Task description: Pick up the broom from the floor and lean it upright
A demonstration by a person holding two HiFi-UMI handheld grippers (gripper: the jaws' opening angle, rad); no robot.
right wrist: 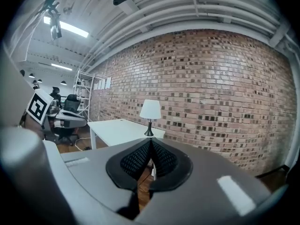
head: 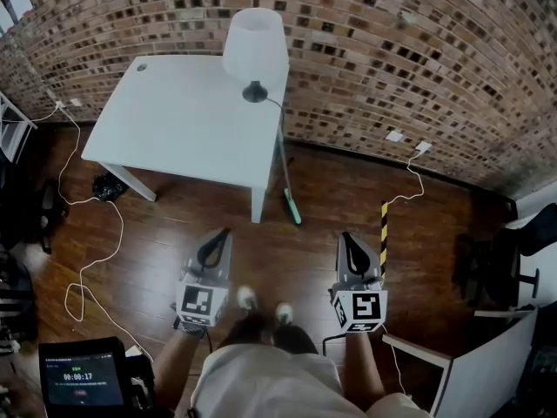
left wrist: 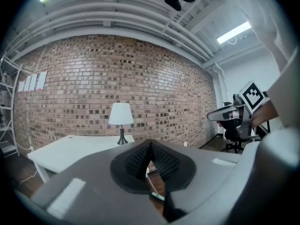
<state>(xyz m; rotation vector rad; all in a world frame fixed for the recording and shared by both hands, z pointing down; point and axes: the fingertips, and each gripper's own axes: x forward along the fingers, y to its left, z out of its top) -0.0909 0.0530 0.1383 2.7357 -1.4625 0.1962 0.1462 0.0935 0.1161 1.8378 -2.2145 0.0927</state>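
Observation:
The broom stands propped against the right edge of the white table, its thin handle slanting up along the table side and its green head on the wooden floor. A sliver of the green head shows below the jaws in the left gripper view. My left gripper and right gripper hover side by side over the floor, short of the table, both pointing toward it. Both are shut with nothing between the pads. The left gripper and right gripper each show pads meeting at the tip.
A white lamp stands on the table's far corner by the brick wall. White cables trail over the floor at left. A yellow-black striped post stands right of the broom. Office chairs sit at right, and a timer tablet lies at bottom left.

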